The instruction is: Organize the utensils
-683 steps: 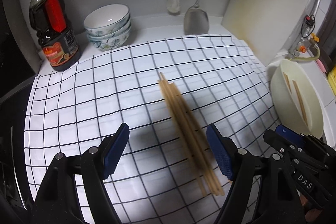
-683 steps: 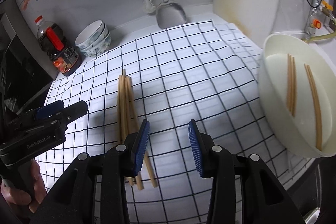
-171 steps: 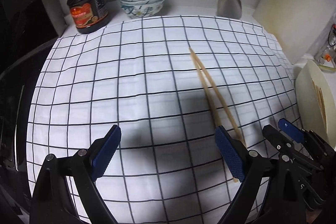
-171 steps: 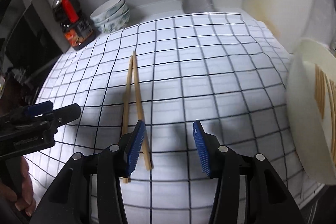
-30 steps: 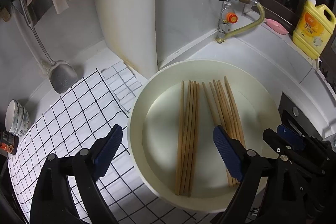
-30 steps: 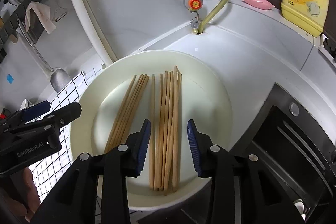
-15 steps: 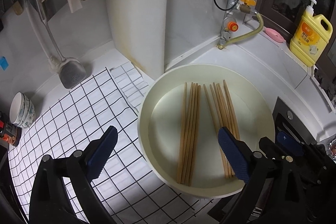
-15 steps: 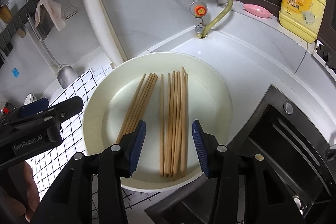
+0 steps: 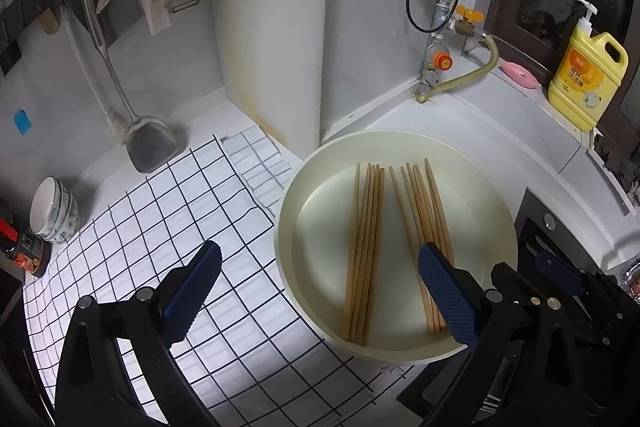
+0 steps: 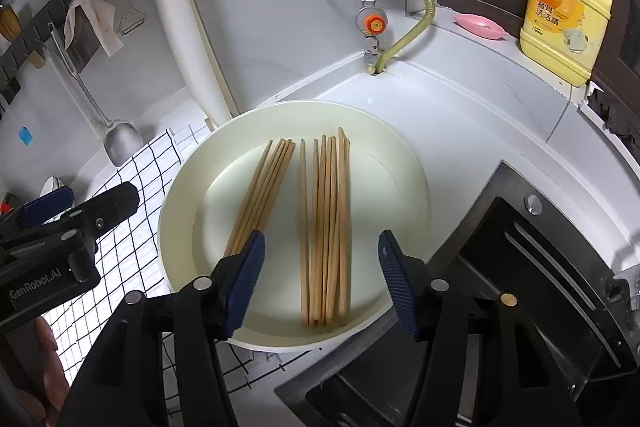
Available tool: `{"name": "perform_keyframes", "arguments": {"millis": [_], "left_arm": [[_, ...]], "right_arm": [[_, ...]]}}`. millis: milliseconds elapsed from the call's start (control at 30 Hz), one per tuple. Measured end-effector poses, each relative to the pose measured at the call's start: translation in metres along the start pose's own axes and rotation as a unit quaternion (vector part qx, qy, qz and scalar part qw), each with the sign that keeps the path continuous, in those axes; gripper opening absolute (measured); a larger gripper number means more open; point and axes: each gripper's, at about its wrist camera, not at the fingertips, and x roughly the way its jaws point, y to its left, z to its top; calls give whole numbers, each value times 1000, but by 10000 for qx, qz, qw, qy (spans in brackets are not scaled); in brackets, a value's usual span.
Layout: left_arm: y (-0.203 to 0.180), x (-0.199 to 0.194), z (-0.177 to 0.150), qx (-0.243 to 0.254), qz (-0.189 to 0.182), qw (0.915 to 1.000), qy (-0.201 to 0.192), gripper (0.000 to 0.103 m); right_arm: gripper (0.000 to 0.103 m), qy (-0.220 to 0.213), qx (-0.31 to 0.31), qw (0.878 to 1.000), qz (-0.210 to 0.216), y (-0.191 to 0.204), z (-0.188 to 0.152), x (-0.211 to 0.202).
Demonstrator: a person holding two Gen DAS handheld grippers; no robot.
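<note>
A cream basin (image 9: pixel 394 134) (image 10: pixel 296 105) sits at the counter's right end and holds two bundles of wooden chopsticks. One bundle (image 9: pixel 366 247) (image 10: pixel 264 195) lies on the left of the basin floor, the other (image 9: pixel 420 203) (image 10: pixel 328 219) on the right. My left gripper (image 9: pixel 316 259) hangs open above the basin's near left rim with nothing between its fingers. My right gripper (image 10: pixel 320 239) hovers above the right bundle. Its jaws are opening, and the chopsticks lie loose well below the pads, untouched.
A black-checked white cloth (image 9: pixel 160 227) covers the counter left of the basin. A white cutting board (image 9: pixel 272 27), a metal spatula (image 9: pixel 152 143) and stacked bowls (image 9: pixel 52 215) stand at the back. A dark sink (image 10: pixel 520 287), a gas valve (image 10: pixel 372 23) and a yellow detergent bottle (image 10: pixel 564 15) lie on the right.
Both grippers have lifted and drawn back from the basin, so it looks smaller. The right jaws have spread much wider, and the left ones only slightly.
</note>
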Motion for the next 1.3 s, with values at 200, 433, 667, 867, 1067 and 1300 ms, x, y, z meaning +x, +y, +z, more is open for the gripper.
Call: {"name": "perform_keyframes", "arguments": {"millis": [200,433,667,867,1067,1300], "left_arm": [[1,-6,-1,-29,11,10000,3,97],[3,-8,-3,-19,74,10000,62,97],[5,-10,-4,-54,241,9997,60,97],[6,-11,-4,-62,237,9997,44,97],[7,-10,-4,-87,167,9998,79,97],[7,-10,-3,-106,138,9998,87,97]], "right_arm": [[64,-21,12,10000,-87,2,0,-7],[66,-32,-11,9998,-186,4,-1,-12],[66,2,-58,9998,-172,7,-2,-12],[66,21,-62,9999,-147,7,-3,-12],[66,9,-77,9999,-121,9,-3,-13],[66,12,-79,9999,-106,8,-3,-12]]}}
